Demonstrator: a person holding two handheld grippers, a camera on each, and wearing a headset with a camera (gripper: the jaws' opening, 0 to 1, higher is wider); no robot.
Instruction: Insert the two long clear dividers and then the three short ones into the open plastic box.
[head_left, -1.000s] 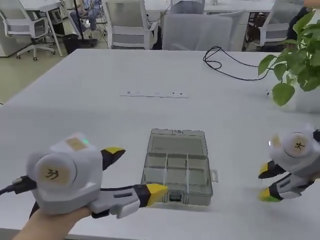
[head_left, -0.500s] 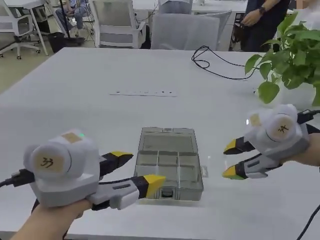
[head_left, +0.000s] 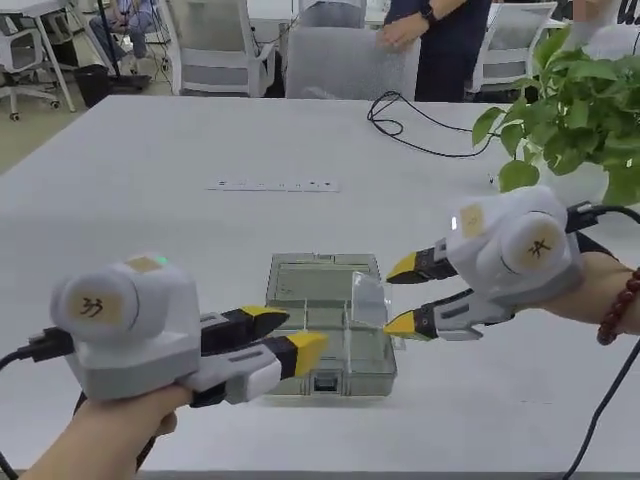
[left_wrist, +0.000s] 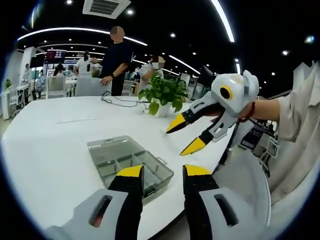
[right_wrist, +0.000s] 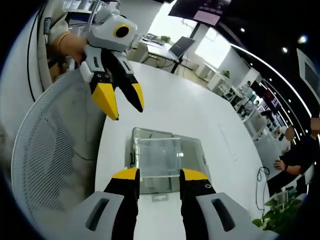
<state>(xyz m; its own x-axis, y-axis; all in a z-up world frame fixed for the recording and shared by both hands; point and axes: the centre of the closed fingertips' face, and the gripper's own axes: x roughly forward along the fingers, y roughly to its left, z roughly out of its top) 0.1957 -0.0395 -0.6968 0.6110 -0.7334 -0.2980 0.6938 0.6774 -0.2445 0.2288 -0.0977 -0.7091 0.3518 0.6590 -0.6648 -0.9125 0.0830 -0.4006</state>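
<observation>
Right gripper (head_left: 402, 296) grasping the clear divider (head_left: 368, 300), left gripper (head_left: 290, 332) released, we align it upright over the box (head_left: 300, 285) beneath.

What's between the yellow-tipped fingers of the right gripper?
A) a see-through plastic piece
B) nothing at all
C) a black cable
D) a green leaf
A: a clear flat plastic divider sits clamped between the fingers of the right gripper, just above the open grey plastic box.
</observation>
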